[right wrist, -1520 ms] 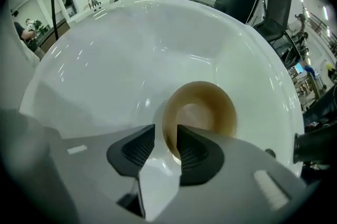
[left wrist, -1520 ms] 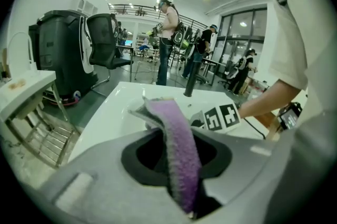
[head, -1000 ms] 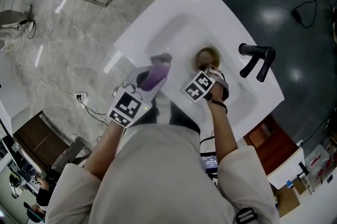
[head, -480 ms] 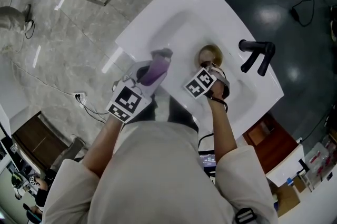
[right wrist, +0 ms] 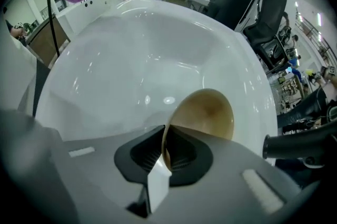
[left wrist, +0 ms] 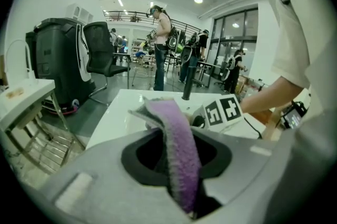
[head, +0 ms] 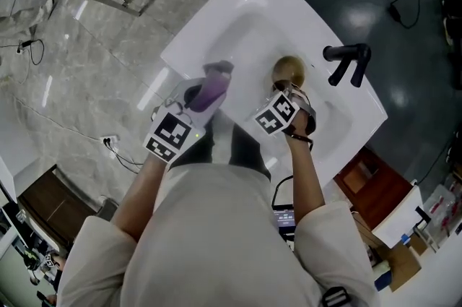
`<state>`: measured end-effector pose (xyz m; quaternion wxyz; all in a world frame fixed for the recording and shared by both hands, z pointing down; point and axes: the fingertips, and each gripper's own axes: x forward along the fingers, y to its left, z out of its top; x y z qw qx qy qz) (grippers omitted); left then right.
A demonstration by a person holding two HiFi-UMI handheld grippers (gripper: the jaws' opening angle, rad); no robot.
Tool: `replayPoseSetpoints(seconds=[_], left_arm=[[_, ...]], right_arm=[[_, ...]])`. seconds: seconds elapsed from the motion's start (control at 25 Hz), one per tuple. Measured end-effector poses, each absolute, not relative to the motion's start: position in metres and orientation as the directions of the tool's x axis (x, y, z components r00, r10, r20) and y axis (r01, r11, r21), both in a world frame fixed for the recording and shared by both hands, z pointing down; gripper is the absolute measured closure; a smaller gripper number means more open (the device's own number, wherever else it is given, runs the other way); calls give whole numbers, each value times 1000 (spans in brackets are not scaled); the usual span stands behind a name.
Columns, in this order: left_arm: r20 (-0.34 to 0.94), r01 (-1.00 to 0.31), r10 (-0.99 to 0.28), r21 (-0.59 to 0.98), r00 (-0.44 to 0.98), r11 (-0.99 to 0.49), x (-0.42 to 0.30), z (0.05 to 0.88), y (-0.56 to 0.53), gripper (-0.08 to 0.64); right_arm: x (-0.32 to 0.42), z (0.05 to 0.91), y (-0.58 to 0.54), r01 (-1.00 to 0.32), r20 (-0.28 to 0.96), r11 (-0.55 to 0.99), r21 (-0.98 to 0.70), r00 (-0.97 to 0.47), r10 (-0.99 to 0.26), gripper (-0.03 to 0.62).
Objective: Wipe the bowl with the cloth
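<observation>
A tan bowl [head: 290, 68] hangs tilted over the white sink basin [head: 245, 31]. My right gripper [head: 284, 89] is shut on its near rim. Its jaws have just been closing, and in the right gripper view the pads of my right gripper [right wrist: 165, 152] pinch the thin edge of the bowl [right wrist: 208, 112]. My left gripper [head: 205, 94] is shut on a purple cloth [head: 212, 89] with a grey edge, held over the basin's left part, apart from the bowl. In the left gripper view the cloth [left wrist: 176, 149] runs up out of the jaws of my left gripper [left wrist: 181, 165].
A black faucet [head: 346, 60] stands at the sink's right side, close behind the bowl. The sink rim [head: 180, 53] drops to a marble floor at the left. The person's body covers the sink's near edge. Chairs and people stand far behind.
The right gripper has risen a little with the bowl's rim in it, and the bowl now sits higher over the basin. The left gripper with the cloth has shifted slightly.
</observation>
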<state>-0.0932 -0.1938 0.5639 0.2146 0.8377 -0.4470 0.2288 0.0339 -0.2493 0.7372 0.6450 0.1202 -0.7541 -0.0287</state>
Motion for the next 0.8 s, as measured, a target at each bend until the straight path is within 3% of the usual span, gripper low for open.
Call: replayPoseSetpoints(seconds=[0.48,0.8], left_arm=[[499,-825,-681,140,536,-548,-96,531,-173,466],[401,-746,-651,146,645,-649,-86,506,-152,466]], right_arm=[[15,644,-218,-438,878,894,91,-389,-280,577],[4,594,-181,-587,789,805,-86,-534,-305,578]])
